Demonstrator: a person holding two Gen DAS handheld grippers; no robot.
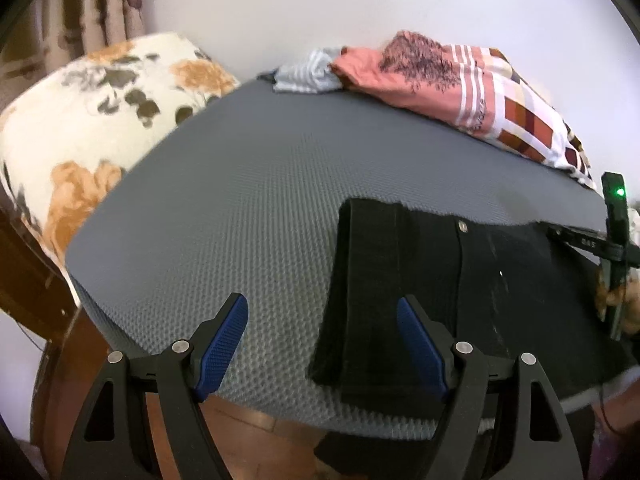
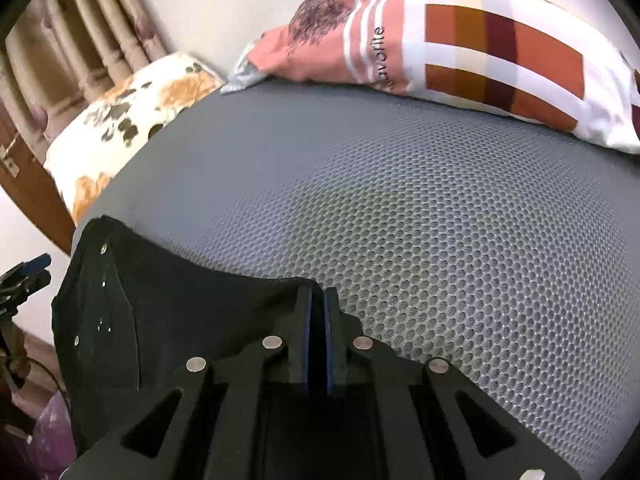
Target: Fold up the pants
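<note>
Left wrist view: the left gripper (image 1: 322, 320) has its blue-padded fingers (image 1: 224, 344) wide apart with nothing between them, hovering over the near edge of the grey mesh mat (image 1: 248, 200). Its right finger sits over the folded leg of the black pants (image 1: 420, 280), which lie flat on the mat's near right portion, the waist button (image 1: 463, 226) facing up. The right gripper (image 1: 614, 240) shows at the frame's right edge, at the pants' far side.

Right wrist view: the right gripper (image 2: 318, 296) has its fingers (image 2: 306, 320) pressed together, clamped on the top edge of the pants (image 2: 180, 304). Fabric spreads left from the grip; the mesh mat (image 2: 440, 220) extends beyond.

Further out: a pink patterned pillow (image 1: 480, 88) and a striped cloth (image 1: 308, 74) along the mat's far edge, a floral cushion (image 1: 92, 120) to the left, curtains (image 2: 80, 32) behind.
</note>
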